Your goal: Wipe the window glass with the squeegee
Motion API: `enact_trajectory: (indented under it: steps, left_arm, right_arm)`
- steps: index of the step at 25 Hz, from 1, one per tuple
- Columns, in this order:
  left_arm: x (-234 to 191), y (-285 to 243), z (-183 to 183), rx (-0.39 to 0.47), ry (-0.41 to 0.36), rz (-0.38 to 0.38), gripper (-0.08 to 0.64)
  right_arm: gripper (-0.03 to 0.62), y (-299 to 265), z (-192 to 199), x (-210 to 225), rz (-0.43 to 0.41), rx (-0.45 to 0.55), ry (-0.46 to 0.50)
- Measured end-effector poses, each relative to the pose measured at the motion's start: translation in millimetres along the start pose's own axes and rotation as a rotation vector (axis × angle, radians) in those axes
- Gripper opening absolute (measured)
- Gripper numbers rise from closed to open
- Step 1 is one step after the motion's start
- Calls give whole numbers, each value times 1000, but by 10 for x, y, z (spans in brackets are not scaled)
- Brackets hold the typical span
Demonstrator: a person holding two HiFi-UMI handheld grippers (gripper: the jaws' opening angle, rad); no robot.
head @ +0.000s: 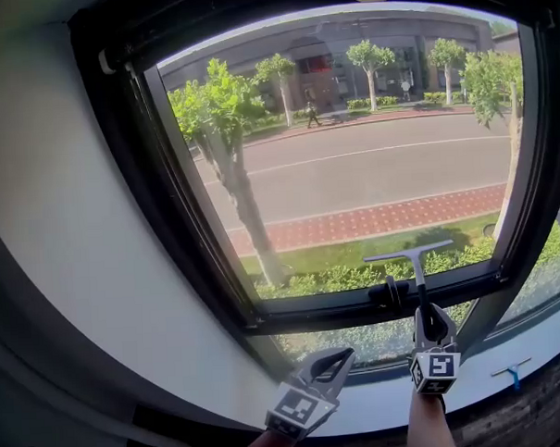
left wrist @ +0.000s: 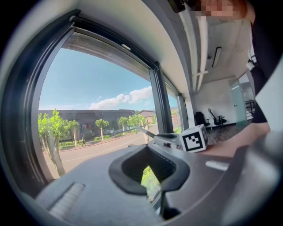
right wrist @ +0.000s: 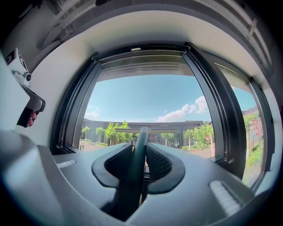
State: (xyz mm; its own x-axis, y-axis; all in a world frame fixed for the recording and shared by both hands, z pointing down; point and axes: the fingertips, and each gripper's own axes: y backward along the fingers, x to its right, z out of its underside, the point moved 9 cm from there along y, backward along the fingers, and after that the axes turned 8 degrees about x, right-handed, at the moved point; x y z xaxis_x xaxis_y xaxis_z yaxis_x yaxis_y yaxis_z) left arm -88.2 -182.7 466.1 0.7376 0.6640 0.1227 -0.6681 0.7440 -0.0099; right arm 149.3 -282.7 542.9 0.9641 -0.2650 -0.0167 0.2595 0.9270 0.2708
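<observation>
The squeegee (head: 417,261) has a thin dark handle and a pale T-shaped blade. In the head view its blade lies level at the lower right of the window glass (head: 351,150), just above the bottom frame. My right gripper (head: 429,315) is below it, shut on the squeegee's handle (right wrist: 136,152), which runs up between the jaws to the blade (right wrist: 132,130). My left gripper (head: 345,356) is lower and to the left, over the sill, shut with nothing inside. In the left gripper view, my left gripper (left wrist: 149,150) faces the pane, with the right gripper's marker cube (left wrist: 194,137) beyond it.
A dark window frame (head: 168,204) surrounds the pane, with a black latch handle (head: 391,293) on the bottom rail beside the squeegee. A small blue-handled tool (head: 512,372) lies on the white sill (head: 482,385) at the right. A white wall (head: 67,227) curves away on the left.
</observation>
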Motion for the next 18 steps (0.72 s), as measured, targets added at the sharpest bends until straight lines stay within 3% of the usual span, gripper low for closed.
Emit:
enact_trajectory:
  steps: [18]
  left_arm:
    - [-24, -6, 95, -20, 9, -2, 1]
  right_arm:
    - [100, 112, 396, -47, -5, -118, -36]
